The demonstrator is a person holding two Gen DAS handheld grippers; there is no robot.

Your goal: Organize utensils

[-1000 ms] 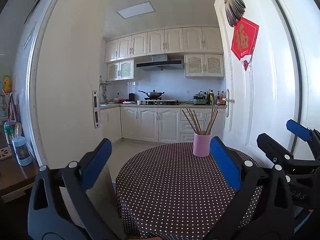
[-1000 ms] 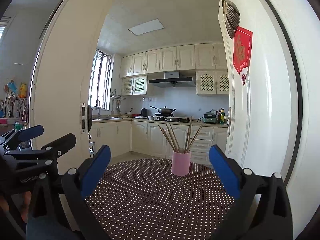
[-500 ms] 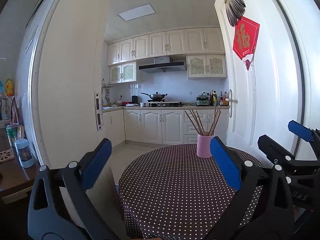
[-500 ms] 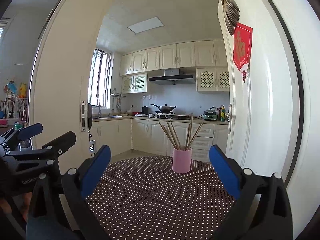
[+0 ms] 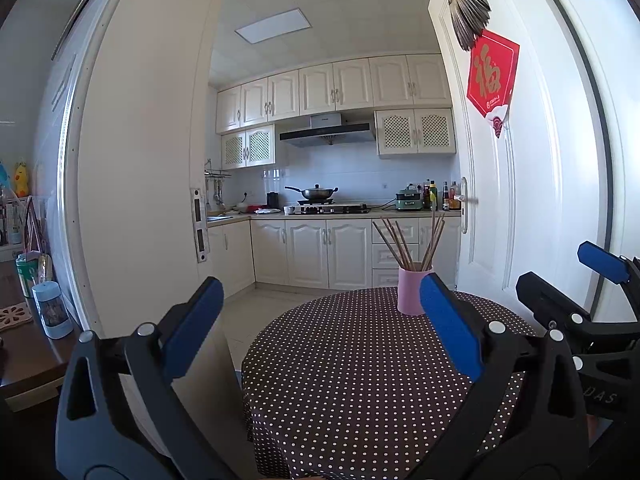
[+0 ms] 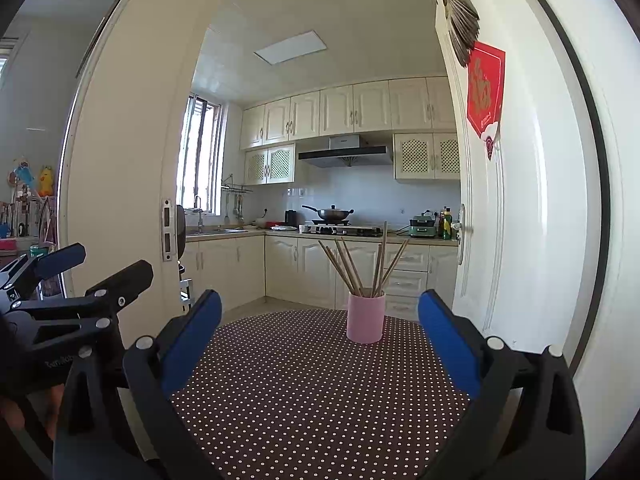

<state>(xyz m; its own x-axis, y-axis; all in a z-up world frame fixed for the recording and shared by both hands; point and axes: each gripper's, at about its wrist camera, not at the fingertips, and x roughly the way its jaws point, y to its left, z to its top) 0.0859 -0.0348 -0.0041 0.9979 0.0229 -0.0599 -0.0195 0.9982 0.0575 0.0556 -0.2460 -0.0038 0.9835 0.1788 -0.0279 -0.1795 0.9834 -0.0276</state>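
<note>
A round table (image 6: 304,396) is seen, draped in a dark brown cloth sprinkled with small white dots, the fabric hanging in soft folds over the near-left edge in the left wrist view. Toward the far side of the cloth a pink cup (image 6: 365,318) is stood upright: a smooth, matte, straight-sided cylinder. A bundle of thin wooden chopsticks (image 6: 360,266) is held inside it, the sticks fanned outward from the rim, some slanted left, some right, one nearly vertical.

The same cup (image 5: 412,291) is caught in the left wrist view, its right side partly hidden behind a blue finger pad, with the chopsticks (image 5: 408,242) spread above it.

The left gripper (image 5: 320,320) is held wide open, nothing between its fingers; black hard-plastic arms with silver rivets are tipped with flat blue pads (image 5: 192,328) of a rubbery look. It is kept above the near-left part of the table, touching nothing.

The right gripper (image 6: 320,332) is likewise spread wide and left empty, its blue pads (image 6: 448,344) framing the cup from a distance, well short of it. No contact with cloth or cup is made.

Beyond the table, glossy cream kitchen cabinets (image 6: 348,106) with panelled doors are seen, and a dark wok (image 6: 332,213) is set on the stove. A red diamond-shaped paper ornament (image 5: 492,76) is hung on the white door at right.
</note>
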